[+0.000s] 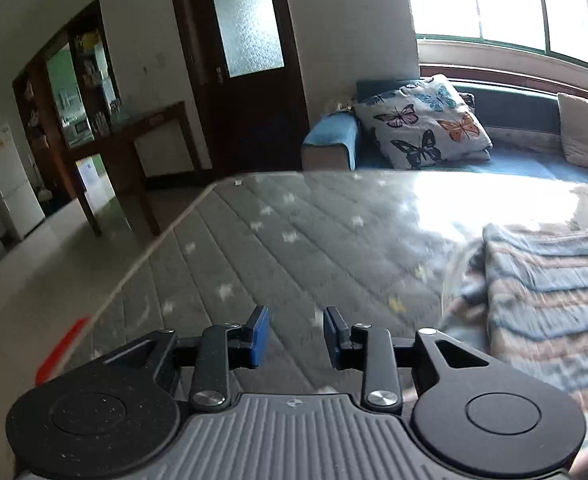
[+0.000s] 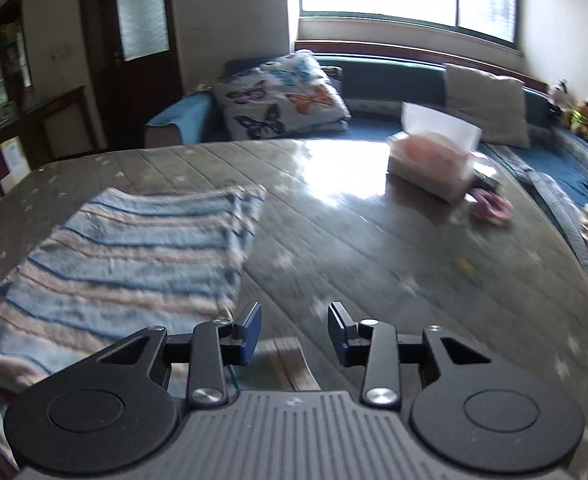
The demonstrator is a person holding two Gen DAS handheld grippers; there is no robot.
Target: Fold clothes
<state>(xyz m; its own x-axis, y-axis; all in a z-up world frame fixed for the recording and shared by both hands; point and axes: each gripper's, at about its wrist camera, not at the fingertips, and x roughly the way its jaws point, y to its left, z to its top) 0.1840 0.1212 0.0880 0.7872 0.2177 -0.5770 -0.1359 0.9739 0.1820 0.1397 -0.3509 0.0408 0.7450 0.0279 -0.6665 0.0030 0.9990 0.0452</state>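
Note:
A blue, pink and white striped garment [image 2: 126,256] lies folded flat on the glass-topped table [image 2: 373,264]. In the left wrist view the same striped garment [image 1: 545,292] sits at the right. My left gripper [image 1: 295,334] hangs open over bare table, to the left of the garment, with nothing between its blue pads. My right gripper [image 2: 295,330] is open too, just past the garment's right edge, and holds nothing.
A tissue box [image 2: 433,164] stands at the table's far right, with a small pink item [image 2: 491,204] beside it. Behind the table runs a blue sofa [image 1: 533,160] with a butterfly cushion [image 1: 425,120]. The table's left edge [image 1: 146,264] drops to the floor.

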